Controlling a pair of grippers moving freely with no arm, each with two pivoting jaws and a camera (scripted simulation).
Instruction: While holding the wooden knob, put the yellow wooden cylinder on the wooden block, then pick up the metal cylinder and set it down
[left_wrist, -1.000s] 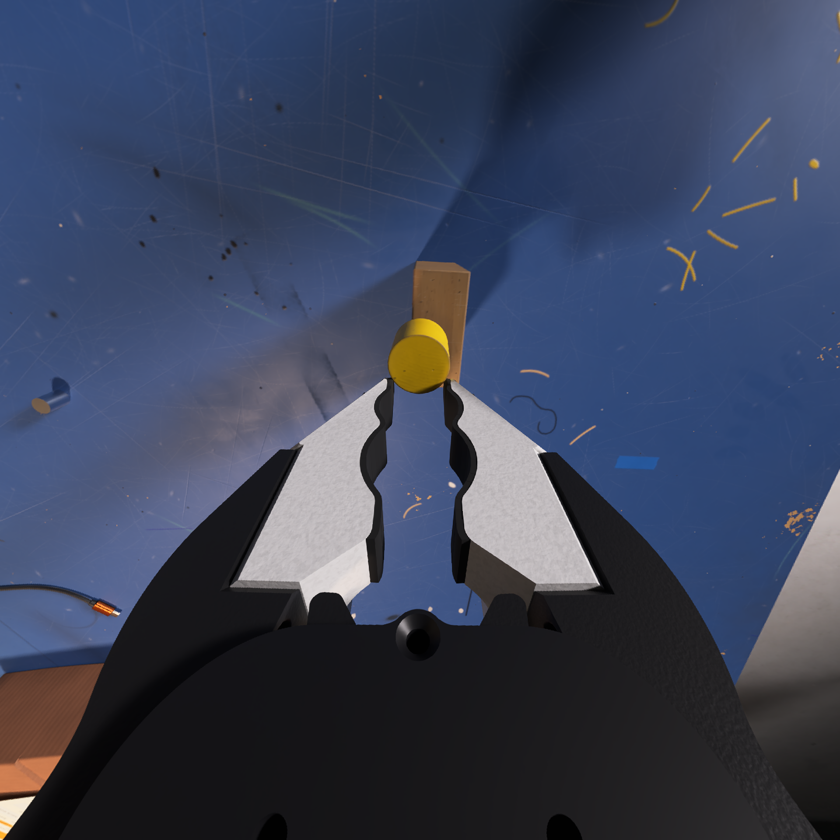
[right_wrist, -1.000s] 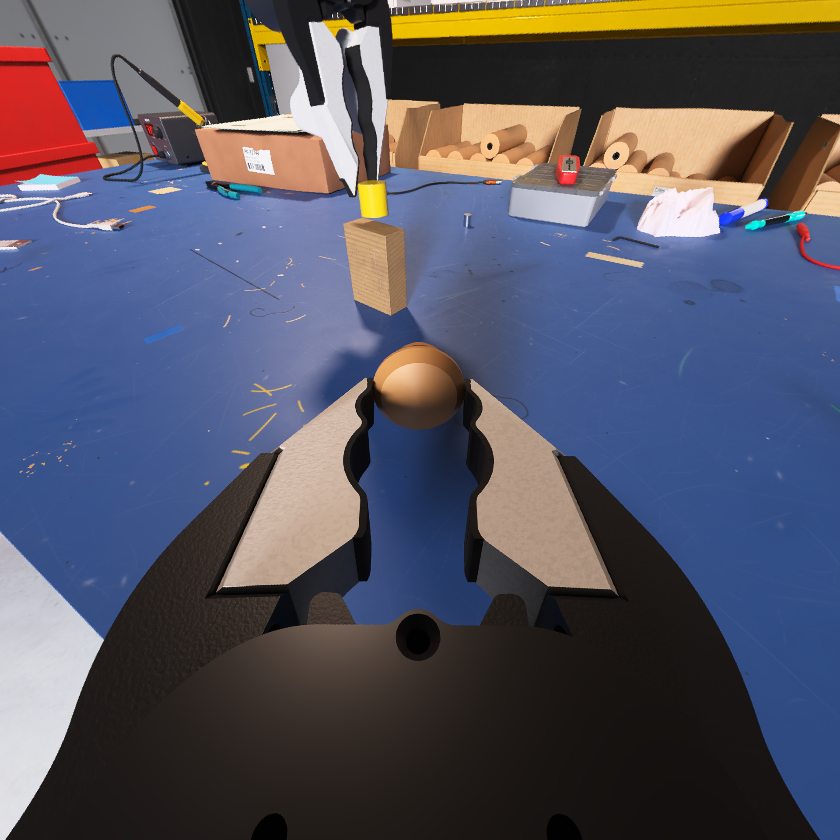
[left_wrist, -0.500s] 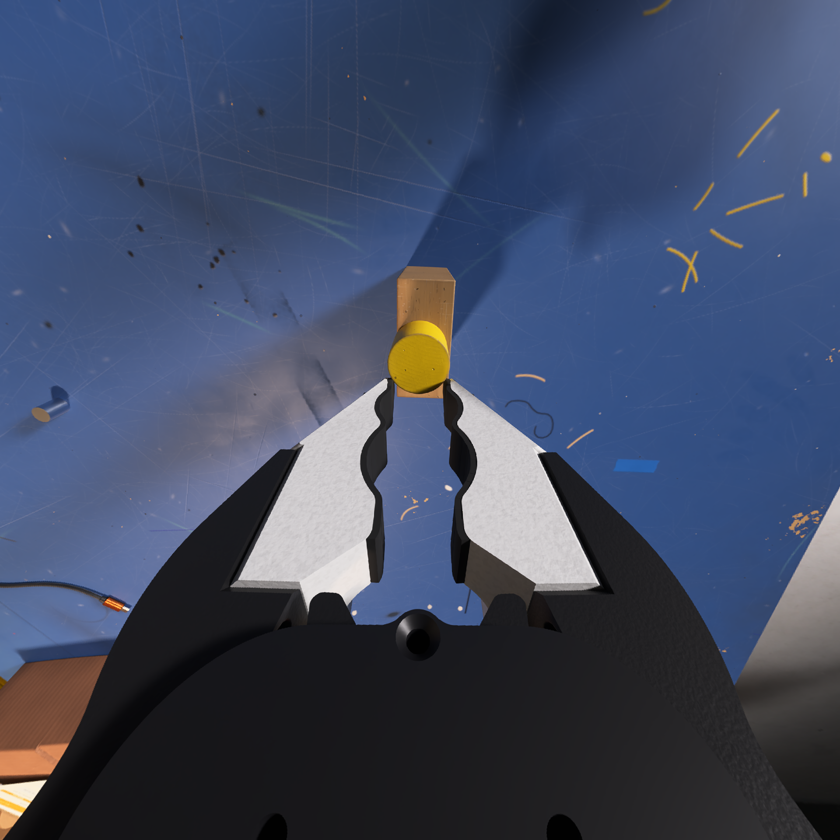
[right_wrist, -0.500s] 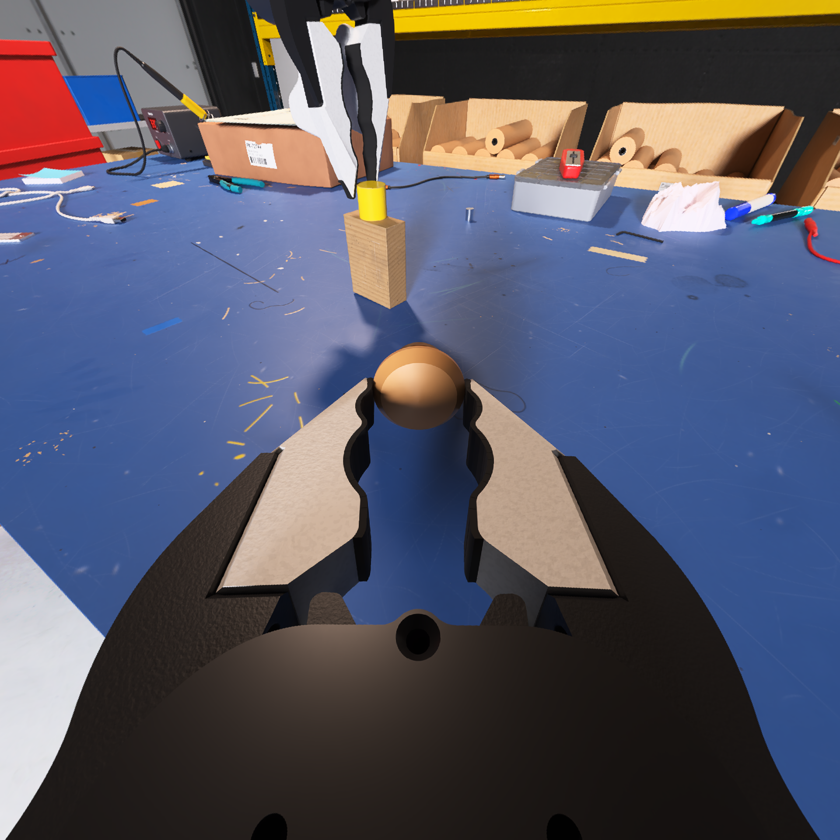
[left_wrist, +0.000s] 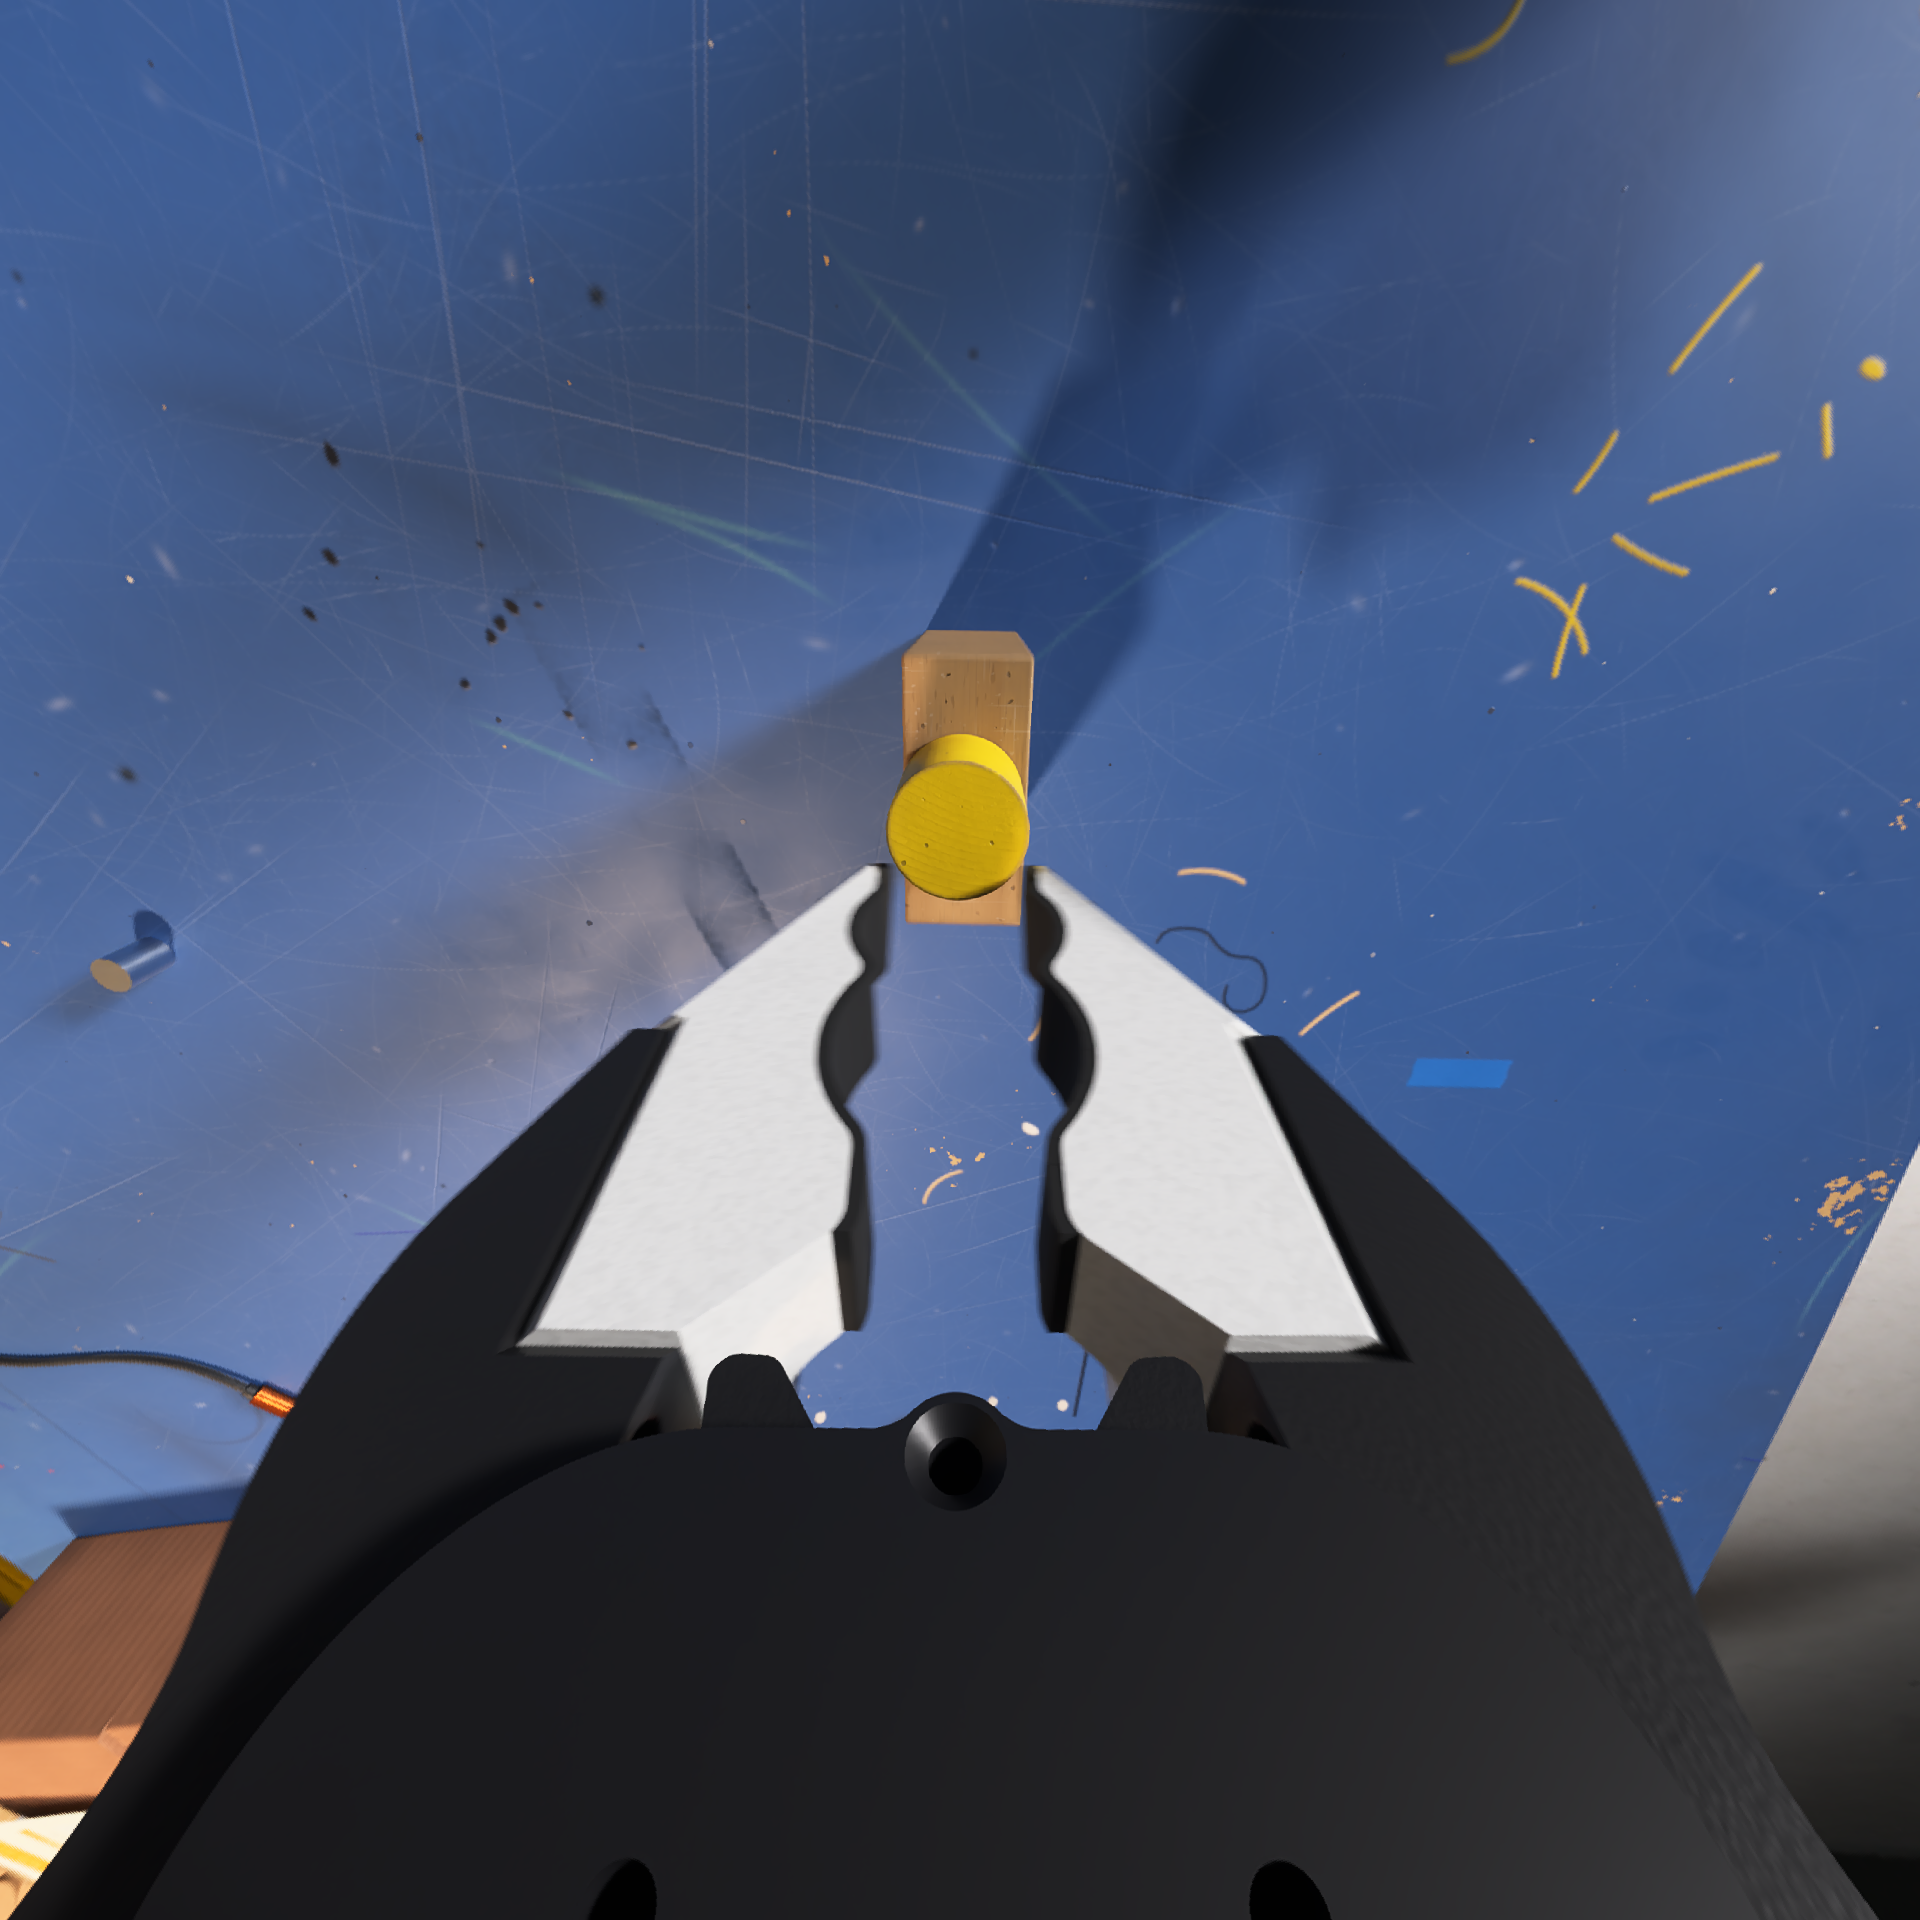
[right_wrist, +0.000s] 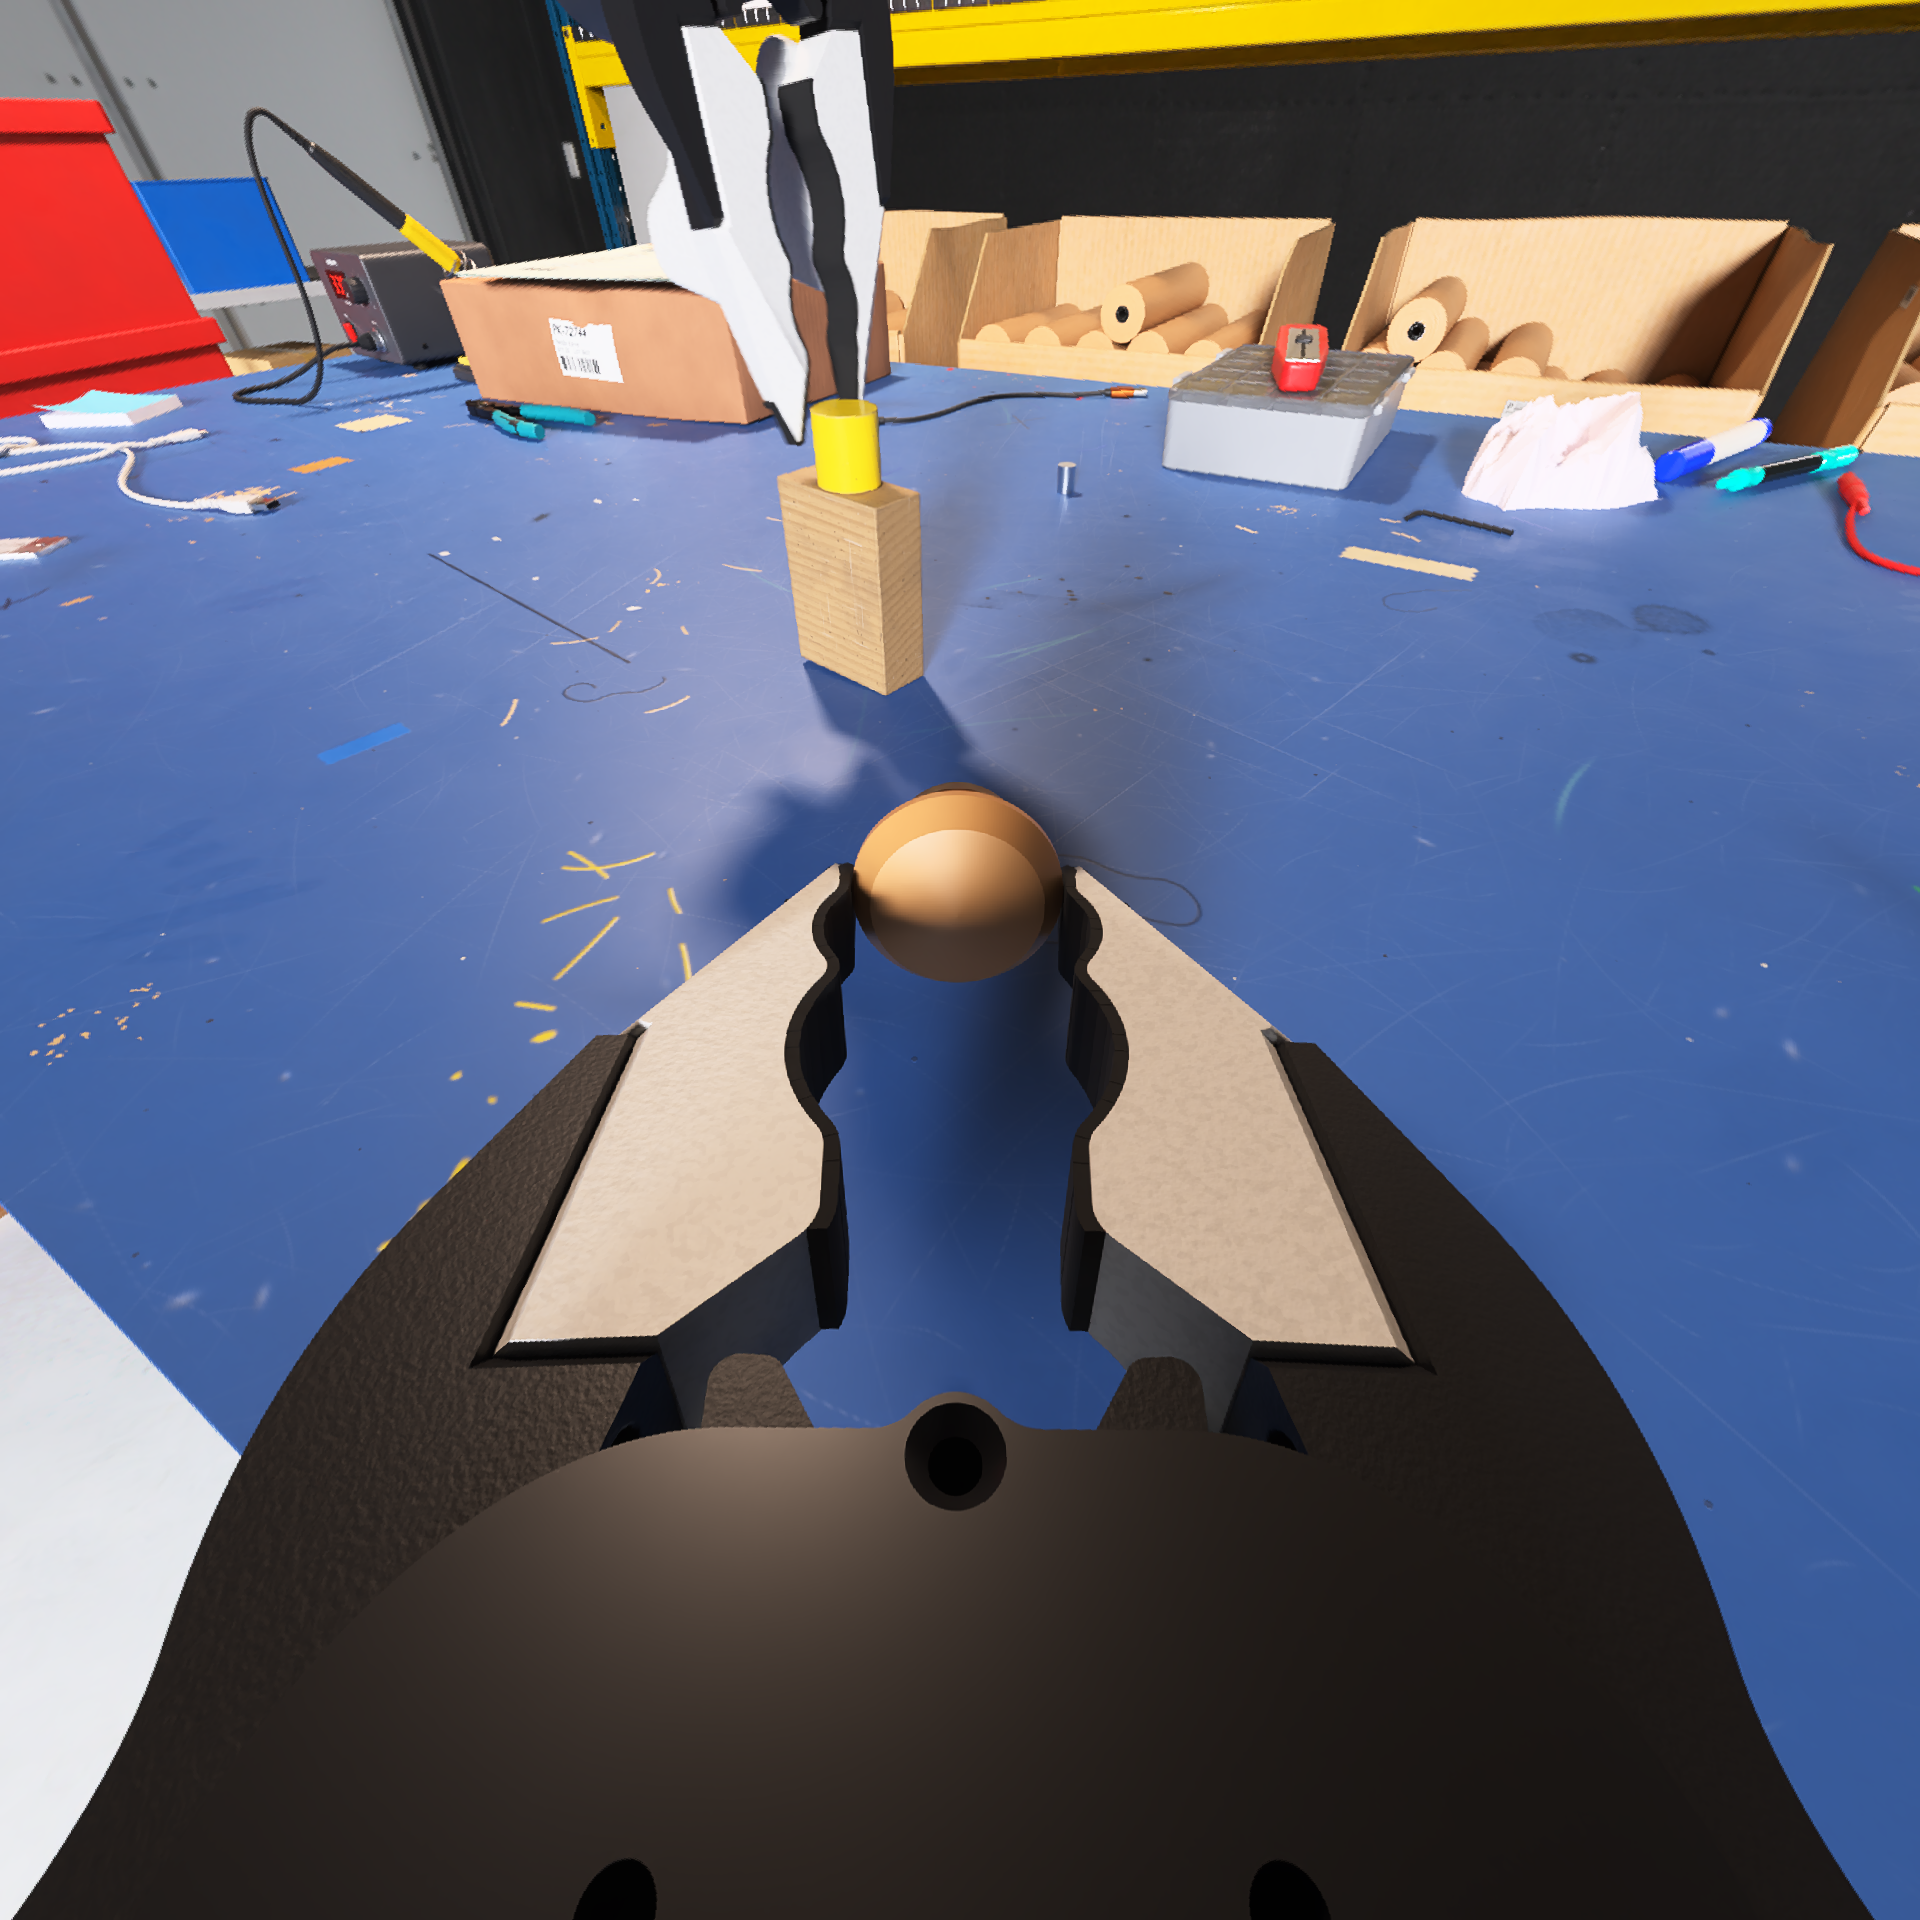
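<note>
While the right tool (right_wrist: 956, 894) is clenching the wooden knob (right_wrist: 956, 883) above the blue table (right_wrist: 1455, 831), as the task requires throughout, the left tool (left_wrist: 958, 878) is hanging point-down over the wooden block (right_wrist: 857, 582), where the yellow wooden cylinder (right_wrist: 845, 447) is standing upright. Its fingers are flanking the cylinder's top; whether they are pinching it or have just let go is hard to tell. Well apart, near a grey tray (right_wrist: 1278, 426), the small metal cylinder (right_wrist: 1066, 479) is waiting. Contact between cylinder and block is looking flush, though partly hidden.
</note>
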